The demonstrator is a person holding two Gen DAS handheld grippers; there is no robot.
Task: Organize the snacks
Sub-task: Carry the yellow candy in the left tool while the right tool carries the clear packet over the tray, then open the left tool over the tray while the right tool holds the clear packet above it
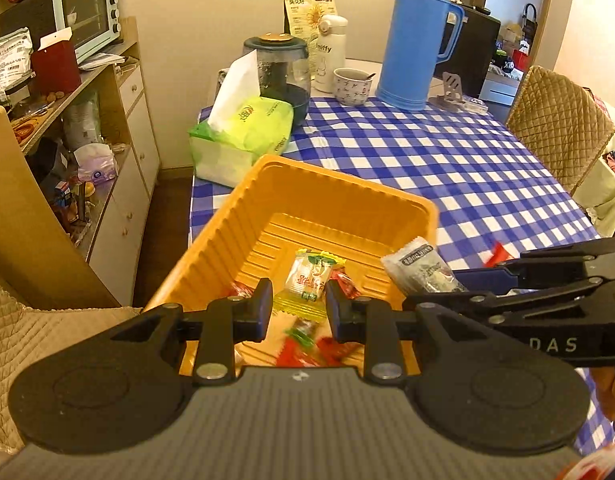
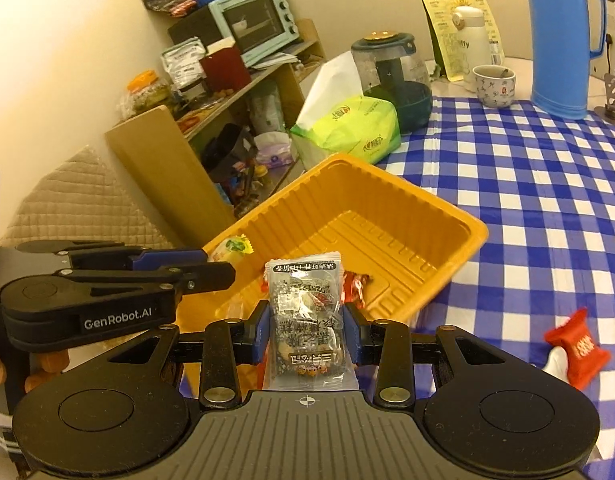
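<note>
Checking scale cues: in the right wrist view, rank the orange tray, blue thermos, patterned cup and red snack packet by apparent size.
1. orange tray
2. blue thermos
3. and 4. patterned cup and red snack packet look alike; the packet is nearer, so unranked.

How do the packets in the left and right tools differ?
Left tool grips a yellow-green packet; right tool grips a clear grey packet. The yellow-green one is small and opaque; the grey one is longer, its contents showing through. Both are held above the orange tray.
</note>
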